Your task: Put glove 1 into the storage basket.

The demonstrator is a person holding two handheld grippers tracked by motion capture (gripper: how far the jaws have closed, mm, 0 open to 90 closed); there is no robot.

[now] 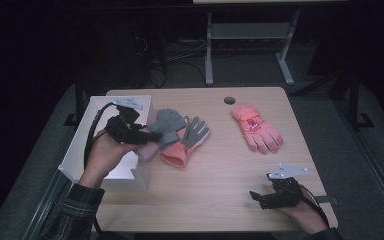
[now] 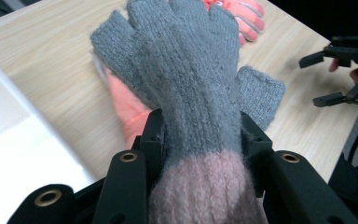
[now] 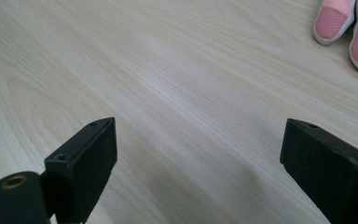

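— Grey knit glove with the pink cuff: where is it?

— Clamped in the left gripper. In the left gripper view its black fingers press on either side of the glove just above the cuff, and the glove's own finger parts fan away from the camera. From above, it hangs at about nine o'clock on the surface, right at the edge of the white box.

— What lies under it?

— A second grey glove on top of an orange one, just beside the held glove toward three o'clock. I cannot tell whether the held glove touches them.

— And the white box?

— It sits at the surface's nine o'clock edge, open at the top, with the person's left hand over it.

— Anything else on the surface?

— A pink ski glove at about one o'clock, well apart from the pile, its finger parts pointing toward five o'clock. A dark round hole is at twelve o'clock.

— The right gripper?

— Low at five o'clock, held by the person's right hand. Its fingers stand wide apart over bare wood with nothing between them; two tips of the pink ski glove show at the top right corner of the right gripper view.
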